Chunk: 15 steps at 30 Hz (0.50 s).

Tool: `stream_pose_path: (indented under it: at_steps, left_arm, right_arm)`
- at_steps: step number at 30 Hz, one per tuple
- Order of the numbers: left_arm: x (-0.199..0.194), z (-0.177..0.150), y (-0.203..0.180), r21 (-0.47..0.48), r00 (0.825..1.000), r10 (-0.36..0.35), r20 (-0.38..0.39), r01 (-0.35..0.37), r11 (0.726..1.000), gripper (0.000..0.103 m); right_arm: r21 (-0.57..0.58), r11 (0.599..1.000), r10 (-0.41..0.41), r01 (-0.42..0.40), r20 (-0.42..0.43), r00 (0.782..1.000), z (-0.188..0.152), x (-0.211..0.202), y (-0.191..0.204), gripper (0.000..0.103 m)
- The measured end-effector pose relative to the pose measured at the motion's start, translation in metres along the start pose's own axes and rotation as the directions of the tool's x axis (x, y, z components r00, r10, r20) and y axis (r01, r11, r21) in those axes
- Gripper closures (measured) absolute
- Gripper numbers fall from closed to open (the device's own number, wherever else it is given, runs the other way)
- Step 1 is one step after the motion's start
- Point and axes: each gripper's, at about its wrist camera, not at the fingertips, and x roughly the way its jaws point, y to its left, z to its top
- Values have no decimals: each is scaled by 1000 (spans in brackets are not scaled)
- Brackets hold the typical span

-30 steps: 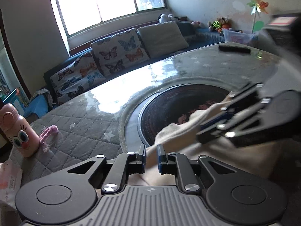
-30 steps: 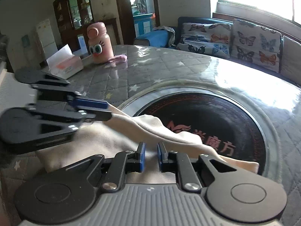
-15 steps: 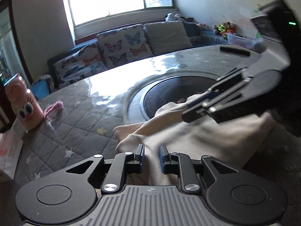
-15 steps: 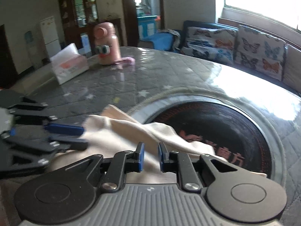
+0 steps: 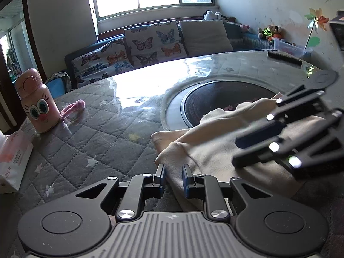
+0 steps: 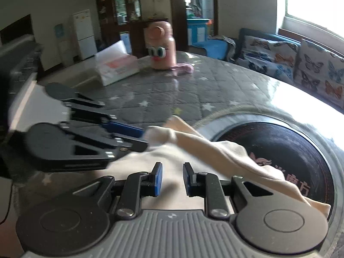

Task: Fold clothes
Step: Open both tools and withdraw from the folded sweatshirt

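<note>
A cream garment [image 5: 215, 150] lies bunched on the grey quilted table [image 5: 96, 146], partly over the dark round inset [image 5: 225, 94]. My left gripper [image 5: 173, 172] hovers at its near left edge with a narrow gap; the cloth edge runs under that gap, and the pads do not press it. My right gripper [image 5: 235, 151] hangs over the garment from the right. In the right wrist view my right gripper [image 6: 171, 169] stands slightly open above the cream garment [image 6: 215, 148] with nothing pinched. There my left gripper [image 6: 145, 138] reaches the cloth's folded corner.
A pink cartoon bottle [image 5: 39, 105] and a pink cord [image 5: 73, 107] sit at the table's far left, a tissue pack [image 5: 13, 161] at the left edge. A black flat object [image 5: 283, 58] lies far right. A sofa with butterfly cushions [image 5: 150, 43] stands behind.
Both grippers' jaws have widened a little. The cloth has dropped out from between the fingers and now lies lower on the table. Both views have swung to the left.
</note>
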Motion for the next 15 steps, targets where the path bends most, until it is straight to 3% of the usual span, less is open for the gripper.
stream_pose_path:
  at_steps: [4,8,12,15]
  left_arm:
    - [3,0,1,-1,1000,2,-5,-2,1000,83]
    - [2,0,1,-3,1000,0,-5,0,1000,83]
    - [3,0,4,-14,1000,-6,-6,6,1000,83]
    - [3,-1,3,-16,1000,-3,-7,3,1000,83]
  right_arm:
    - [-50,997,52,-53,-15,999,-8,-1,23,82]
    - [-168,986,11,-12,-7,1000,-18,0,49,79]
    - [-209,978,25,-20,21,999,-17,-9,63,79]
    - [-207,978,35,-37,-11,999,-21,1,67,79]
